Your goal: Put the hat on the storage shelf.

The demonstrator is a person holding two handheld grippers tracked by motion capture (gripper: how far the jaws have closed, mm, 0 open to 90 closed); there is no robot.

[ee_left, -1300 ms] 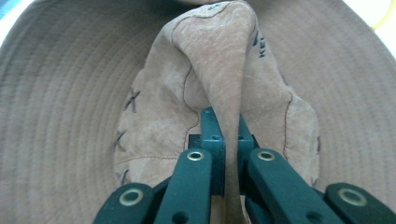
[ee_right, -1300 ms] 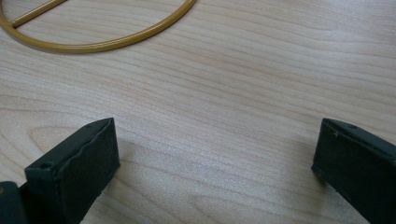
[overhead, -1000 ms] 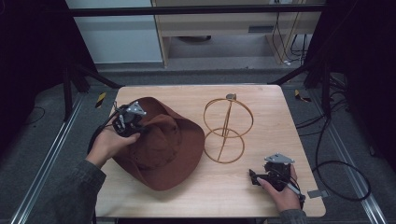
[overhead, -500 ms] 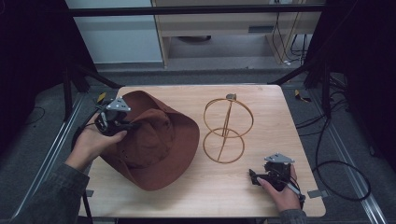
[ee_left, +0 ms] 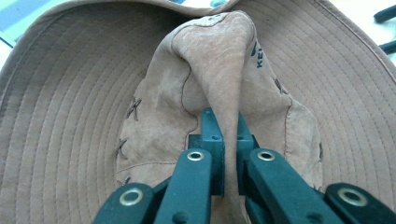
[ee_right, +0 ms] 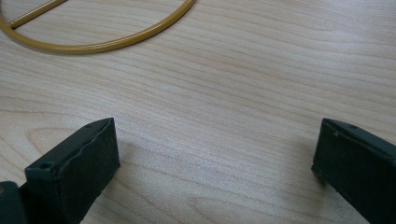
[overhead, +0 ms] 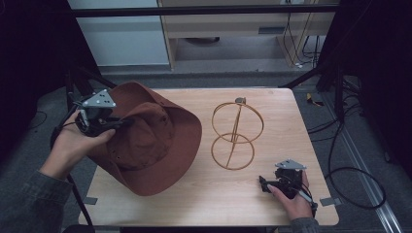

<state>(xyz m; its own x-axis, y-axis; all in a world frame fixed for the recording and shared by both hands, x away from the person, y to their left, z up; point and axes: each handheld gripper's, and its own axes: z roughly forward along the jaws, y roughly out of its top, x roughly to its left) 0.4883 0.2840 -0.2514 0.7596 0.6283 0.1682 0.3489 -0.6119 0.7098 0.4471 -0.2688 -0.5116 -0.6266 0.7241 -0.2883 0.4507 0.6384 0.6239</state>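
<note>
So, mid-lift: left gripper (overhead: 116,124) fingers pinched tight on brown hat (overhead: 155,141) crown, left side of table (overhead: 204,204); right gripper (overhead: 266,184) wide open, empty. Next: carry over onto wire stand (overhead: 236,133), lower gently

A gold wire stand (overhead: 236,136) sits right of centre on the light wooden desk (overhead: 204,199): a flat ring lies on the wood, a second ring is held above it by a slanted rod, and a small dark piece caps the far top. The near ring's curve also shows in the right gripper view. Past the far edge of the desk stand a pale cabinet front (overhead: 119,36) at the left and a beige shelf unit (overhead: 233,26) beside it. Black cables (overhead: 340,165) loop over the grey floor at the right, near a metal rail (overhead: 359,165).
</note>
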